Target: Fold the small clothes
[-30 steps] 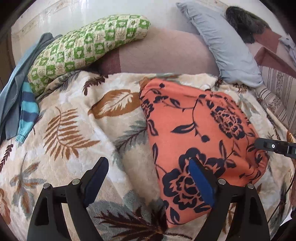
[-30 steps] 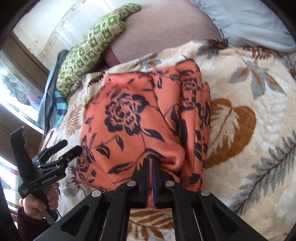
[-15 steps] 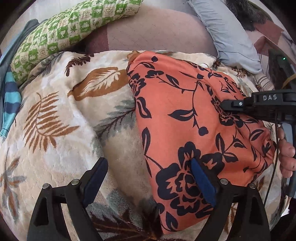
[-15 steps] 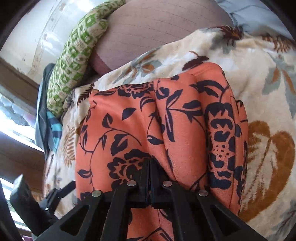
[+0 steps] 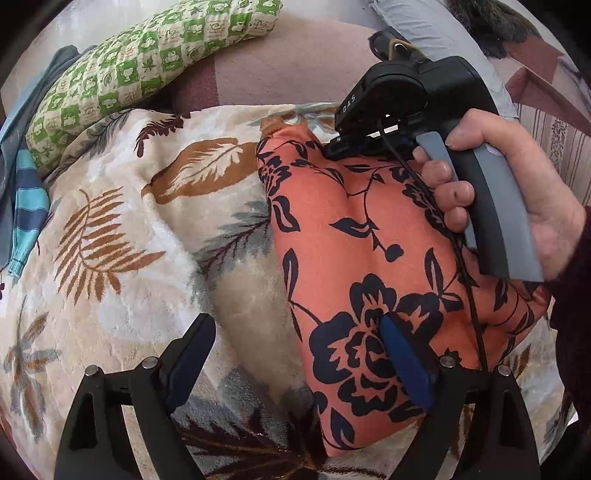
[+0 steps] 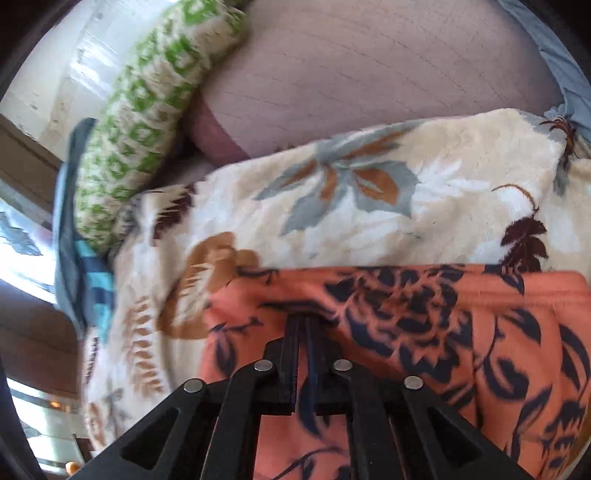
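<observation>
An orange garment with dark blue flowers (image 5: pixel 362 258) lies folded on a cream leaf-print blanket (image 5: pixel 122 240). My left gripper (image 5: pixel 299 343) is open and empty; its right finger rests over the garment's near edge, its left finger over the blanket. My right gripper (image 6: pixel 303 325) is shut on a fold of the orange garment (image 6: pixel 424 317). In the left wrist view its black body and the hand holding it (image 5: pixel 424 107) sit above the garment's far end.
A green checked pillow (image 5: pixel 147 70) lies at the back left, a blue striped cloth (image 5: pixel 26 206) at the left edge. A mauve cushion (image 5: pixel 288 62) and a grey pillow (image 5: pixel 413 18) are behind the blanket.
My right gripper has carried its fold of the garment across to the far end, coming well into the left wrist view. The left gripper has stayed open and nearly still.
</observation>
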`<state>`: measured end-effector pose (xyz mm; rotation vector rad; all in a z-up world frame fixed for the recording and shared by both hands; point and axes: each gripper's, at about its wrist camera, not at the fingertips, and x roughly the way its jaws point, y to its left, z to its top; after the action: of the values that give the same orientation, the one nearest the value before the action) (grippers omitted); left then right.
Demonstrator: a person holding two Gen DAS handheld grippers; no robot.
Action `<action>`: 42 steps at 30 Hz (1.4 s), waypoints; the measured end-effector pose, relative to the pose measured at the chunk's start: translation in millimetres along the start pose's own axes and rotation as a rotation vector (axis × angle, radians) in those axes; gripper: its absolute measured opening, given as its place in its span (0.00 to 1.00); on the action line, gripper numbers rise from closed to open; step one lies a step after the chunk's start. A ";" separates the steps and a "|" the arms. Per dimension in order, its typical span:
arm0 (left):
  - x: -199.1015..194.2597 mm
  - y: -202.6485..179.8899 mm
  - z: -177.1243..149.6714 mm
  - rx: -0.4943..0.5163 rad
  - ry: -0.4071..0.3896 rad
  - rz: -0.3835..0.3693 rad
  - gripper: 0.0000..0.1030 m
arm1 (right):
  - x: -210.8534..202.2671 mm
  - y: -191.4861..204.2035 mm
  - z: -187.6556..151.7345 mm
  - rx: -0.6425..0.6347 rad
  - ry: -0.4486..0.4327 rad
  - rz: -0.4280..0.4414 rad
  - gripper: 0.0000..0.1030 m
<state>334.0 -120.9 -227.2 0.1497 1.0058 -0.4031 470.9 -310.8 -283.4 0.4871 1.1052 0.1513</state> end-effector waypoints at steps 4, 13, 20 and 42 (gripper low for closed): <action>0.6 6.7 0.2 -0.035 0.021 -0.040 0.89 | -27.8 -17.0 -0.2 0.109 -0.073 0.063 0.02; -9.3 4.4 -0.1 -0.027 -0.007 -0.016 0.89 | -134.1 -35.4 -94.2 0.010 -0.117 0.076 0.07; -5.7 16.2 4.6 -0.085 0.000 -0.087 0.89 | -137.7 -70.7 -147.1 0.066 -0.084 0.026 0.05; 6.2 -3.9 10.8 0.014 -0.035 0.005 0.91 | -133.3 -68.9 -139.5 0.035 -0.079 -0.063 0.19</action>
<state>344.0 -129.4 -226.5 0.1572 0.9684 -0.4069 279.1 -376.9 -254.8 0.4850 1.0463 0.0567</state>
